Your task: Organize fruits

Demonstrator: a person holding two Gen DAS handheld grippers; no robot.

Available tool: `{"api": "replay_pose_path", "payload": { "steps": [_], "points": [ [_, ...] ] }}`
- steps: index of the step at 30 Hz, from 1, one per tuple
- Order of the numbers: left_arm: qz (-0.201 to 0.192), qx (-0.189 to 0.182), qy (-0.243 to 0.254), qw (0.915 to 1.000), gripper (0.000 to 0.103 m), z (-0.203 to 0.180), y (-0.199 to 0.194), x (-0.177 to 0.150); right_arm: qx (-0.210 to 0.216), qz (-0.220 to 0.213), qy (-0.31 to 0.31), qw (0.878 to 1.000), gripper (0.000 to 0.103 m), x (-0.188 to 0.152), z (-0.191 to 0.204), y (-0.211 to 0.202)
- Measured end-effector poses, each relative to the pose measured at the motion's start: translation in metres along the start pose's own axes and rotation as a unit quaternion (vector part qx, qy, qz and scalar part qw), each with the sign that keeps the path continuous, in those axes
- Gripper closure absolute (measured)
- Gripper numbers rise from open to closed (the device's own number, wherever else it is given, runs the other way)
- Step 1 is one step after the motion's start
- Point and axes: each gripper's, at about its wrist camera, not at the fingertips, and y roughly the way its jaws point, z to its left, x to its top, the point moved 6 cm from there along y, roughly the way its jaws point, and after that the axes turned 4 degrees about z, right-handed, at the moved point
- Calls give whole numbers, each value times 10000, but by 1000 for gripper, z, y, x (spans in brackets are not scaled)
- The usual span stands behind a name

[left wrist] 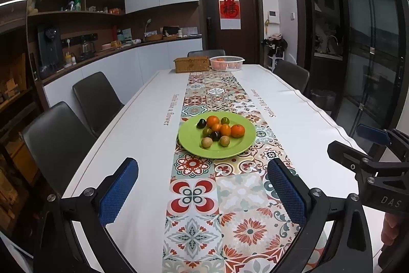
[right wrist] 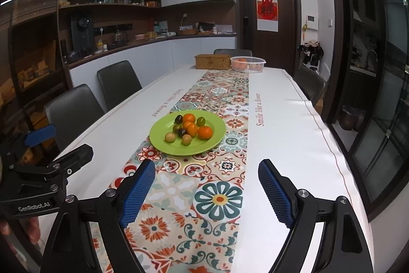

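Green plate (left wrist: 217, 145) on the patterned runner (left wrist: 204, 196), midway along the table (left wrist: 143, 119). On the plate: four oranges (left wrist: 237, 131), two dark fruits (left wrist: 201, 123), two green ones (left wrist: 225, 120), two pale brown round ones (left wrist: 224, 141), all clustered toward the plate's far half, some touching. Beyond the plate, at the far end of the table: white basket (left wrist: 227, 63) holding orange fruit, just beside a wicker box (left wrist: 191, 64).

Left gripper (left wrist: 202, 193) short of the plate, above the runner, fingers wide apart, nothing between them. Right gripper (right wrist: 206, 192) likewise short of the plate, spread wide and holding nothing; blue pads (right wrist: 138, 192) facing inward. Each gripper visible at the edge of the other's view, to either side of the plate's near rim.

Dark chairs (left wrist: 97, 99) along the table's side left of the plate, one more past the basket. Door (left wrist: 230, 17) with a red hanging behind the far end.
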Motion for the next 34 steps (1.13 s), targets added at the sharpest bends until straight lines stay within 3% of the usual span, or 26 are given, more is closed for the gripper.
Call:
{"api": "replay_pose_path", "payload": {
  "steps": [6, 34],
  "points": [
    [16, 14, 60, 10000, 0, -1, -6, -2, 4, -80, 3, 10000, 14, -2, 0, -9],
    [50, 30, 25, 10000, 0, 0, 1, -10, -142, 326, 8, 9994, 14, -20, -2, 5]
  ]
}}
